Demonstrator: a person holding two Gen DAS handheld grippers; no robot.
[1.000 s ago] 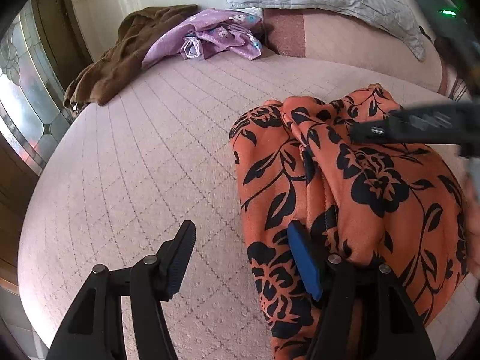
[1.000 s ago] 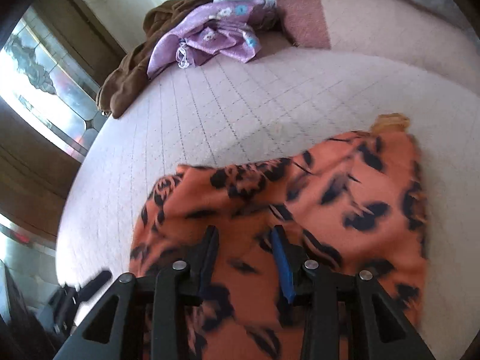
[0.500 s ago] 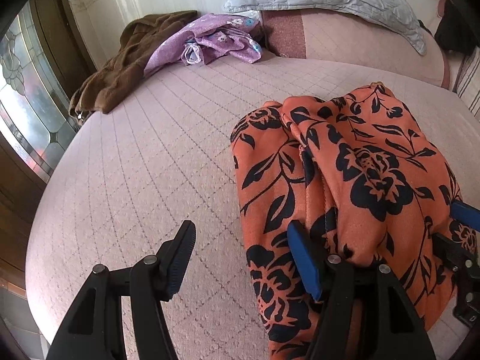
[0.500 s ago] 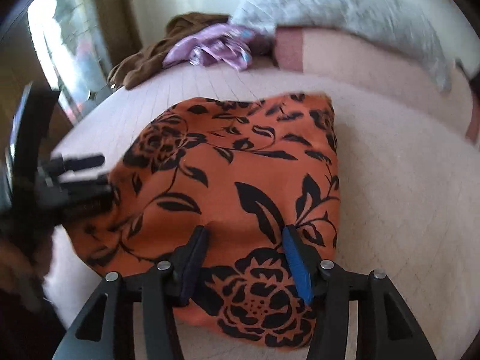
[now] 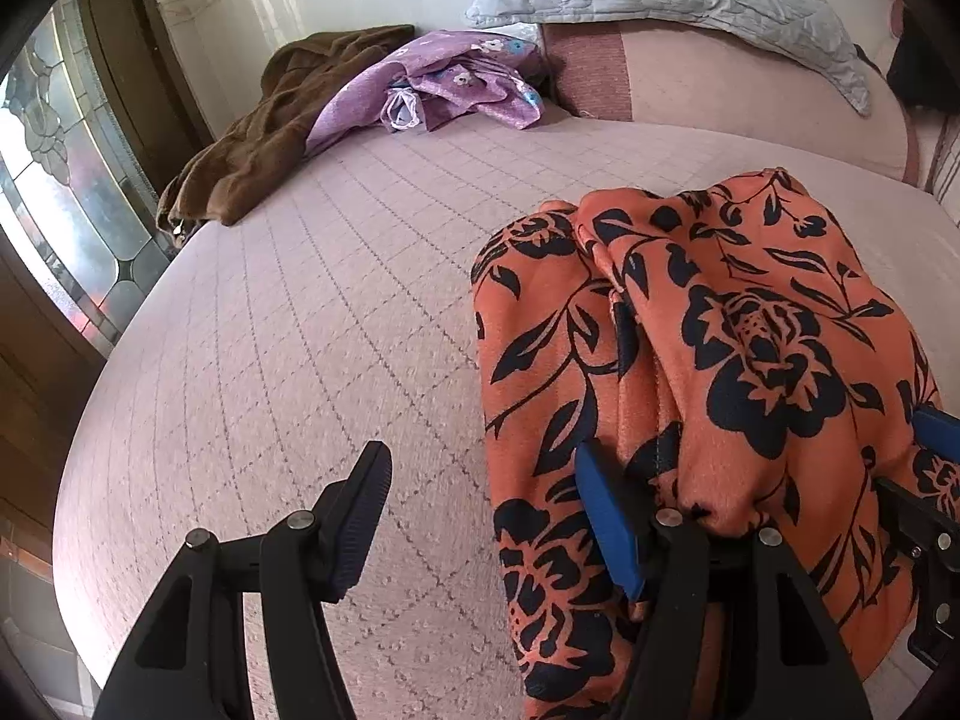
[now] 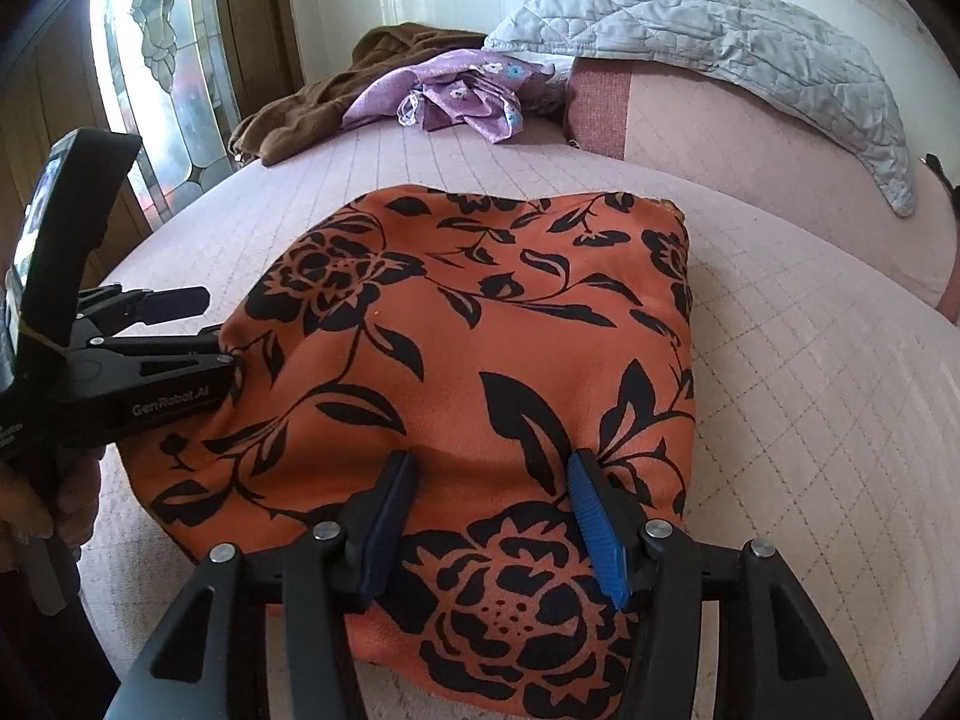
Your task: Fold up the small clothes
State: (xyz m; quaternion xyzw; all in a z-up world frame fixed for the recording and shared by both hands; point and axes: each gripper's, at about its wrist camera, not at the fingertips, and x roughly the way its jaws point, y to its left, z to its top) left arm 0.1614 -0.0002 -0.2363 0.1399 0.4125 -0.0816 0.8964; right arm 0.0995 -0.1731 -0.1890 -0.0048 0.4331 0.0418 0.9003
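On bed (image 6: 810, 360), orange garment (image 6: 480, 360); left gripper's (image 5: 480, 516) garment-side finger visible only in right view.

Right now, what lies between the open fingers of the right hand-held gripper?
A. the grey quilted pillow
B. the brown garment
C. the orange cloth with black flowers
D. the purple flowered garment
C: the right hand-held gripper stands open over the orange cloth with black flowers, not pinching it.

Matt printed cloth garment (image 6: 480, 360) — quilted, nubbly bedspread (image 5: 288, 360) — ribbed plastic fingers (image 6: 591, 510).
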